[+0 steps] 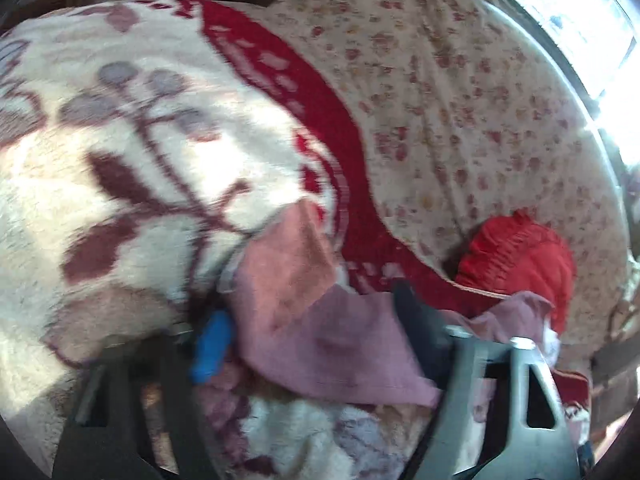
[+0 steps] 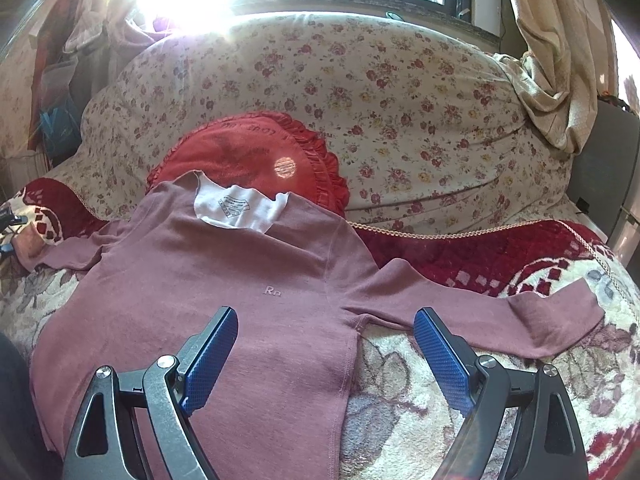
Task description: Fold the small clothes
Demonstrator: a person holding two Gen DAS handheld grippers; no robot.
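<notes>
**Folding the Mauve Shirt: Left Sleeve Pickup**

Gripping the sleeve end is the step in hand, judged from the layout. The mauve long-sleeved shirt (image 2: 224, 280) lies flat and front-up on the patterned blanket (image 2: 400, 400), collar against the red cushion (image 2: 248, 152), both sleeves spread outward.

Left gripper (image 1: 320, 340): jaws half-closed with the shirt's left sleeve (image 1: 340, 340) lying between them. Blur prevents confirming whether the pads press the cloth.

Right gripper (image 2: 326, 356): jaws wide apart, empty, hovering over the shirt's right side seam near the armpit.

Procedure:
- Seat the cuff fully between the pads before lifting.
- Carry the sleeve across the chest, keeping the body flat.

View differences: the right wrist camera shows the whole garment and its label; the left wrist camera shows only the sleeve end, close up.
</notes>
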